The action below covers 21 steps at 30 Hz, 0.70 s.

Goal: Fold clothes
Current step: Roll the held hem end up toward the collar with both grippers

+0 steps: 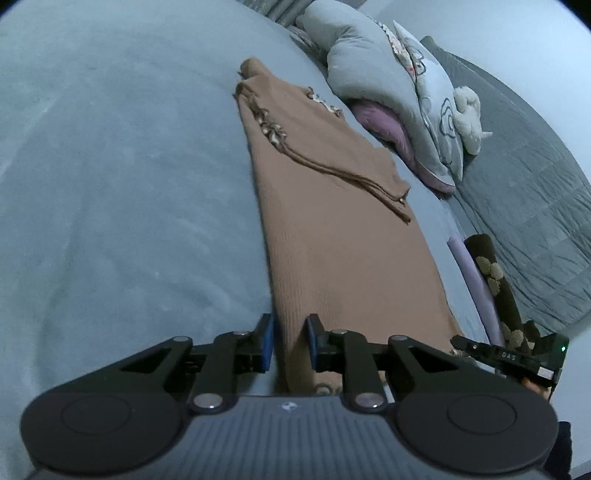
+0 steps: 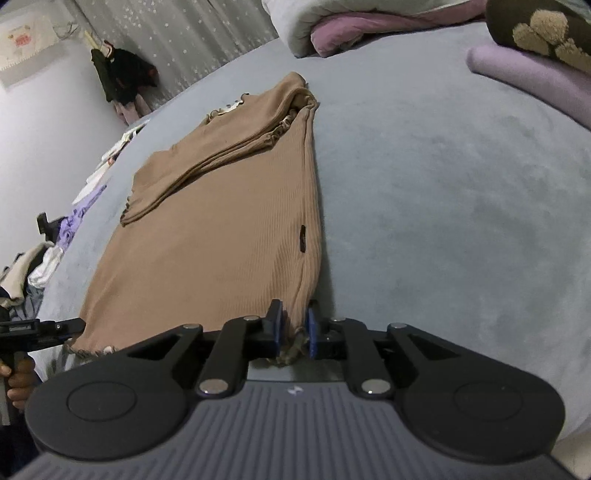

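Observation:
A brown ribbed long-sleeved top (image 1: 332, 236) lies folded into a long strip on the blue-grey bed sheet (image 1: 110, 184), its sleeves laid over the body. My left gripper (image 1: 291, 341) is shut on the near hem at the strip's left corner, with cloth filling the gap between the blue pads. In the right wrist view the same top (image 2: 221, 229) runs away from me. My right gripper (image 2: 295, 332) is shut on the frilled hem at its right corner. Each gripper also shows in the other's view: the right gripper (image 1: 458, 341) low right, the left gripper (image 2: 79, 325) low left.
A grey quilt (image 1: 369, 62), a purple cushion (image 1: 384, 122) and a white plush toy (image 1: 469, 118) crowd the right side of the bed. A folded lilac garment (image 2: 528, 77) and a dark one with beige pompoms (image 2: 535, 33) lie nearby. Loose clothes (image 2: 40, 266) are heaped at the left edge.

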{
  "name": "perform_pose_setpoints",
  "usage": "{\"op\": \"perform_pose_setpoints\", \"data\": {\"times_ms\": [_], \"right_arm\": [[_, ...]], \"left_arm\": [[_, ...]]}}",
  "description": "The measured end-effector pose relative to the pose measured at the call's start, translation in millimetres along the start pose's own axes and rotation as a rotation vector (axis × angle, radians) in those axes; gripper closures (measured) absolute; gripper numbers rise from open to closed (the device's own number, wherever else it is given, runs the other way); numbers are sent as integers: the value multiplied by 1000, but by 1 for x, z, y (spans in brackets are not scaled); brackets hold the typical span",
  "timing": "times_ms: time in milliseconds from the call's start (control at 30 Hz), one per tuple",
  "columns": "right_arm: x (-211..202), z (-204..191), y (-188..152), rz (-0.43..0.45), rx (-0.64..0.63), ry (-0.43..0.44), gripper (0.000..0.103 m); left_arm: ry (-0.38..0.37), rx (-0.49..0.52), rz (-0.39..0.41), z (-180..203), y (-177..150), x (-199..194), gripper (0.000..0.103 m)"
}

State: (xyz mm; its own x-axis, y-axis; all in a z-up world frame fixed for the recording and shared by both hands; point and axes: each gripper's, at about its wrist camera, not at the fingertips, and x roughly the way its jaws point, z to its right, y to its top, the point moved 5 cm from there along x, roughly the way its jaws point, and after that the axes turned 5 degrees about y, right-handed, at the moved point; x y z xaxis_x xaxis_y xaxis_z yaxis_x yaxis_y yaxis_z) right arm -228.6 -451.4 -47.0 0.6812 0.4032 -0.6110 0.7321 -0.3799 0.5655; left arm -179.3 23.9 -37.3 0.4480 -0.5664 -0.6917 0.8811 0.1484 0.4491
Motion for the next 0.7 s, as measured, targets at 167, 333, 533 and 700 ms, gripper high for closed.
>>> {"op": "perform_pose_setpoints", "data": {"times_ms": [167,333,533,700], "right_arm": [[3,-4,-1,-1,-6,13,86],[2,-3,-2,3,-15,19,90],[0,-6,-1,24,-46,1,95],[-9,-19,-2,60,-145,-38,96]], "left_arm": [[-82,-4,-35,7,-6,4,84],[-68,-6,-40,5,-4,3,84],[-48,110,14,31,-16,4,95],[-36,126,82,40,-12,-14,98]]}}
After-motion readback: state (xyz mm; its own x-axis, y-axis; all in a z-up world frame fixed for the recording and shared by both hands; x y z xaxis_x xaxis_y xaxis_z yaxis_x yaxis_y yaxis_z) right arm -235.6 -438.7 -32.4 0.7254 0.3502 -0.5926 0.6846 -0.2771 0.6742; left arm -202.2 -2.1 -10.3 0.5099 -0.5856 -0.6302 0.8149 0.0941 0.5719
